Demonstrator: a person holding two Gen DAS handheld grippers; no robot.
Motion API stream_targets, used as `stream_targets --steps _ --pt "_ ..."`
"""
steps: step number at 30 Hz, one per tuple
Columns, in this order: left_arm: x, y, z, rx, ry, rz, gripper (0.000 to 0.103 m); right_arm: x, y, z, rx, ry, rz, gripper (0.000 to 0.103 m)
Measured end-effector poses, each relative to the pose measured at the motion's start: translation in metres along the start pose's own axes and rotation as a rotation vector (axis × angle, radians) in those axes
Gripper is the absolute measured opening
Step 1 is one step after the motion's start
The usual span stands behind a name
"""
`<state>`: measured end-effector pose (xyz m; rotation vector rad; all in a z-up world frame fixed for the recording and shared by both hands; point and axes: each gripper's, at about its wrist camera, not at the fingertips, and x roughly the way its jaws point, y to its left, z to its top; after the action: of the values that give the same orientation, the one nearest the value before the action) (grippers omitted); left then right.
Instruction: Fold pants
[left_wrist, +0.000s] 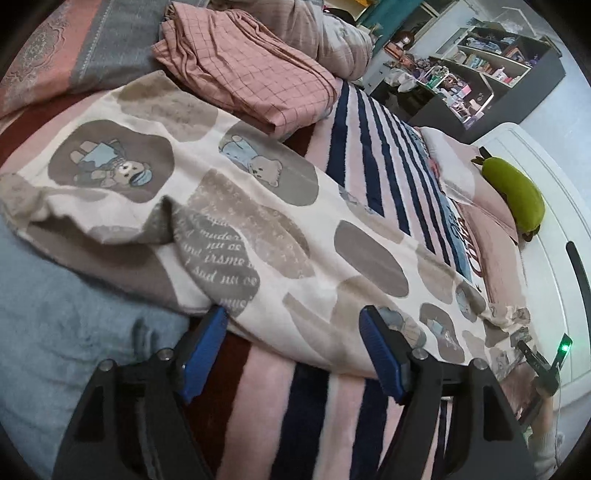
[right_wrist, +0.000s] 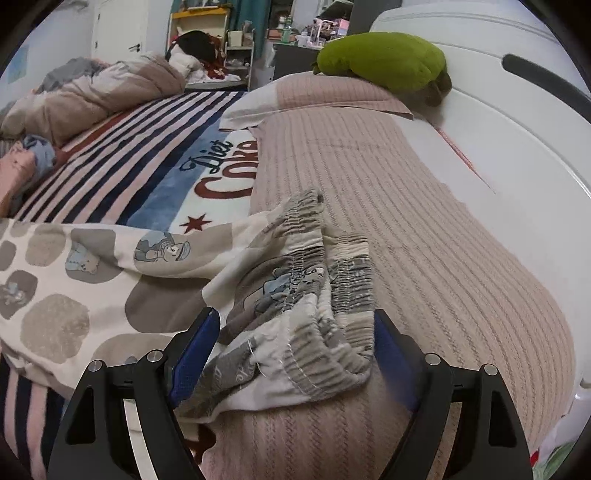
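The pants (left_wrist: 258, 206) are cream with grey-brown blotches and cartoon bears, and lie stretched across the striped blanket (left_wrist: 376, 147). In the left wrist view my left gripper (left_wrist: 291, 312) stands open at their near edge, blue pads on either side of the cloth edge without pinching it. The gathered elastic waistband (right_wrist: 314, 280) lies slack on a pink ribbed pillow (right_wrist: 424, 240). In the right wrist view my right gripper (right_wrist: 295, 314) is open, its jaws standing wide around the waistband with the cloth loose between them.
A folded pink checked cloth (left_wrist: 251, 70) sits at the back of the bed. A blue-grey blanket (left_wrist: 55, 314) lies near left. A green plush (right_wrist: 384, 59) rests by the white headboard (right_wrist: 517, 129). A crumpled duvet (right_wrist: 92, 96) is far left.
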<state>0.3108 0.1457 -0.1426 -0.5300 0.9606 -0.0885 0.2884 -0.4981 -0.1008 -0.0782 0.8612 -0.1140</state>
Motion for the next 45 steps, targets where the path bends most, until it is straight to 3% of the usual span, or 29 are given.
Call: stream_targets --steps 3,8,9,10,13,14,15,18,22,27,34,41,45 --pt "0.013 -0.004 0.006 0.012 -0.005 0.046 0.073 0.005 0.006 0.002 -0.027 -0.002 -0.009 0.079" --pt "0.026 -0.015 0.011 0.046 -0.031 0.087 0.073 0.013 0.014 0.001 -0.096 -0.012 -0.065 0.064" --pt "0.03 -0.018 0.011 0.059 -0.032 0.094 0.073 0.014 0.015 0.001 -0.111 -0.012 -0.076 0.054" --pt "0.034 -0.02 0.011 0.068 -0.037 0.109 0.072 0.015 0.017 0.001 -0.128 -0.013 -0.087 0.038" --pt "0.038 -0.02 0.011 0.107 -0.072 0.154 0.04 0.013 0.021 0.0 -0.169 -0.032 -0.092 0.022" --pt "0.038 -0.018 0.011 0.108 -0.083 0.162 0.022 0.011 0.02 0.0 -0.167 -0.041 -0.09 0.021" --pt "0.037 -0.016 0.012 0.111 -0.086 0.153 0.016 0.008 0.02 -0.001 -0.162 -0.051 -0.087 0.019" --pt "0.027 -0.02 0.009 0.163 -0.118 0.143 0.007 -0.006 0.014 -0.001 -0.131 -0.107 -0.098 0.016" --pt "-0.002 -0.032 0.002 0.215 -0.183 0.138 0.006 -0.033 0.005 0.002 -0.1 -0.165 -0.11 0.014" --pt "-0.027 -0.04 -0.008 0.236 -0.182 0.086 0.005 -0.072 -0.008 0.001 -0.086 -0.193 -0.123 0.014" --pt "-0.065 -0.068 -0.04 0.292 -0.164 0.0 0.005 -0.122 -0.056 -0.023 0.002 -0.161 -0.168 0.013" --pt "-0.105 -0.083 -0.104 0.323 -0.115 -0.06 0.005 -0.17 -0.095 -0.067 0.084 -0.125 -0.19 0.013" --pt "-0.107 -0.08 -0.14 0.287 -0.101 -0.078 0.005 -0.182 -0.106 -0.094 0.115 -0.084 -0.174 0.013"
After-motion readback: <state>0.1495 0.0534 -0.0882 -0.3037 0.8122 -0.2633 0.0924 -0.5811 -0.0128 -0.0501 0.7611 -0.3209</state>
